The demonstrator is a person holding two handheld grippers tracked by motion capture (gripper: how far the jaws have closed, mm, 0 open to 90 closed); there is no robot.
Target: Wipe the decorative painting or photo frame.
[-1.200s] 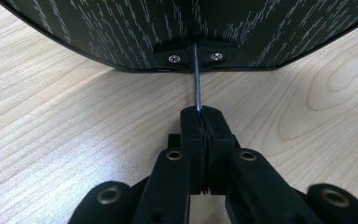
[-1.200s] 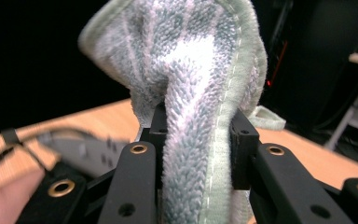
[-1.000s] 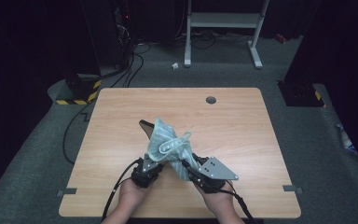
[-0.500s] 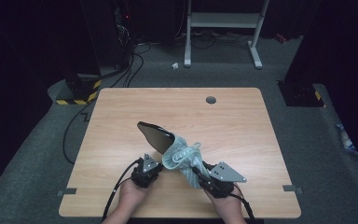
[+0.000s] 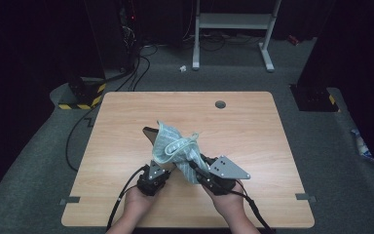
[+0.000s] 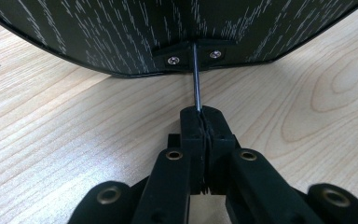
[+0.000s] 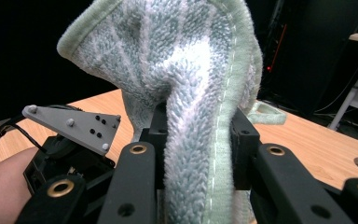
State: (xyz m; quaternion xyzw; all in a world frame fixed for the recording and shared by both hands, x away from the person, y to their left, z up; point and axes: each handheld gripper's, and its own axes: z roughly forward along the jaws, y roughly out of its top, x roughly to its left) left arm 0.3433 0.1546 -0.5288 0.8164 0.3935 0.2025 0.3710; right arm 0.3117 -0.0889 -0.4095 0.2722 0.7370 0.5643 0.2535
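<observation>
I am gripping the pan's thin handle [image 6: 195,74] in my left hand-held gripper [image 6: 204,122], jaws clamped, holding it above the worktop [image 5: 253,131]. My right hand-held gripper [image 7: 196,135] is pinching the cloth [image 7: 186,88], draped over the pan [image 5: 151,134]; wiping seems midway.

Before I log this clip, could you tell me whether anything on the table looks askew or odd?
Nothing is spilled or damaged. The dark board stands tilted off the table, held by a thin metal stem in the shut left gripper, while the right gripper clamps a striped towel draped over it.
</observation>
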